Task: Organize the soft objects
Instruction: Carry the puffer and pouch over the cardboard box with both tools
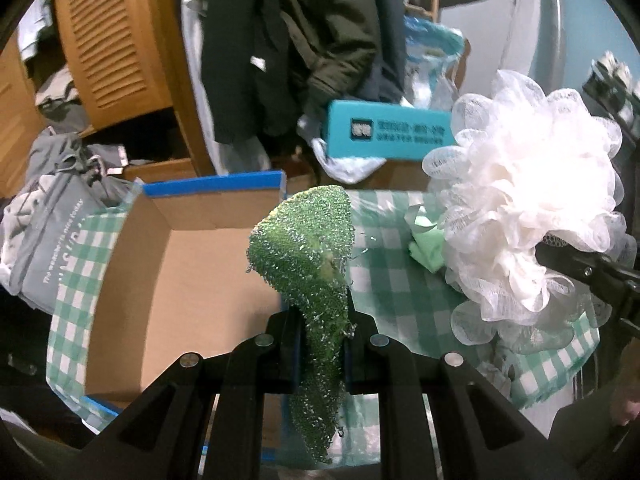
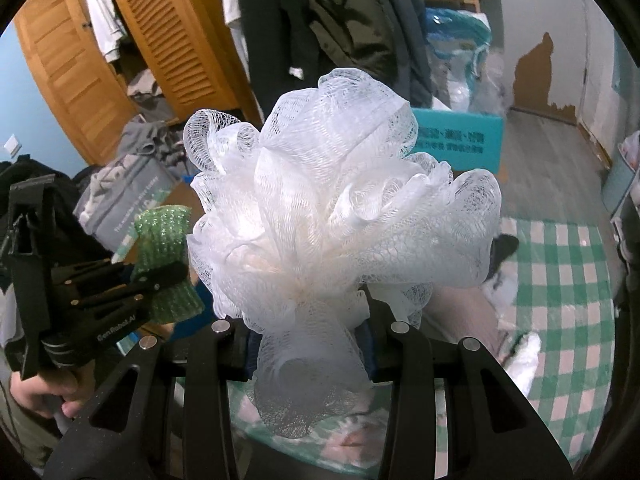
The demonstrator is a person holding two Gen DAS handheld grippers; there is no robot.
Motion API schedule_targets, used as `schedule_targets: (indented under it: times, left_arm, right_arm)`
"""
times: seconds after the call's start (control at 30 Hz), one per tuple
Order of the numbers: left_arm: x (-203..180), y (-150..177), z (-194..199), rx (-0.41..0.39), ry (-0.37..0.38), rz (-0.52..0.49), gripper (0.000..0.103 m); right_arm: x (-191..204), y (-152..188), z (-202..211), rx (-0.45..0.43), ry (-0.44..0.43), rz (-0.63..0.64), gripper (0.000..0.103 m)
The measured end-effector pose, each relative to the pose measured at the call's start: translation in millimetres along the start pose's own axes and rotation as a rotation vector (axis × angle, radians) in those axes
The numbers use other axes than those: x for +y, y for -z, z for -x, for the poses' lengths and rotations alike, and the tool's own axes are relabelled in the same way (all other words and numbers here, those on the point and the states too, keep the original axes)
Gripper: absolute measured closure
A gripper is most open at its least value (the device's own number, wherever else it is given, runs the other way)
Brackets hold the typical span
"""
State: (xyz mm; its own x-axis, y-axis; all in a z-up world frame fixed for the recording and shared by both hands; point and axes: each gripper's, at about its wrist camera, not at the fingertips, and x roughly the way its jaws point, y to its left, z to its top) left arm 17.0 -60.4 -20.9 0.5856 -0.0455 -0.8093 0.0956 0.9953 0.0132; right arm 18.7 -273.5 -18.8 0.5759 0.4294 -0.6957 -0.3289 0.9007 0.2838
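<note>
A green glittery scrubbing cloth (image 1: 308, 248) hangs pinched in my left gripper (image 1: 323, 334), which is shut on it above the checked tablecloth (image 1: 392, 280). A white mesh bath pouf (image 2: 332, 216) fills the right wrist view, with my right gripper (image 2: 308, 324) shut on its gathered middle. The left wrist view shows the same pouf (image 1: 532, 216) at the right, held up by the right gripper's dark fingers (image 1: 576, 264). In the right wrist view the left gripper (image 2: 160, 276) and its green cloth (image 2: 164, 232) sit at the left, held by a person's hand (image 2: 32, 396).
An open cardboard box (image 1: 180, 288) with blue-taped edges lies on the cloth at the left. A crumpled pale green piece (image 1: 426, 246) rests behind the pouf. A teal box (image 1: 384, 132), hanging dark jackets (image 1: 280, 40), a wooden louvred wardrobe (image 1: 112, 40) and piled clothes (image 1: 60, 208) stand beyond.
</note>
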Motion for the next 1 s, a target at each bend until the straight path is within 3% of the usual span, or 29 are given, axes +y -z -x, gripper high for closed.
schedule_targets:
  times: [0.47, 1.0]
  left_arm:
    - [71.3, 4.7, 6.2, -0.026, -0.061, 0.098, 0.089]
    - [141.1, 18.5, -0.4, -0.016, -0.133, 0.205, 0.089]
  right_arm:
    - [66.6, -35.4, -19.0, -0.016, -0.070, 0.081, 0.066]
    - [139.0, -54.5, -82.0, 0.059, -0.126, 0.149, 0.066]
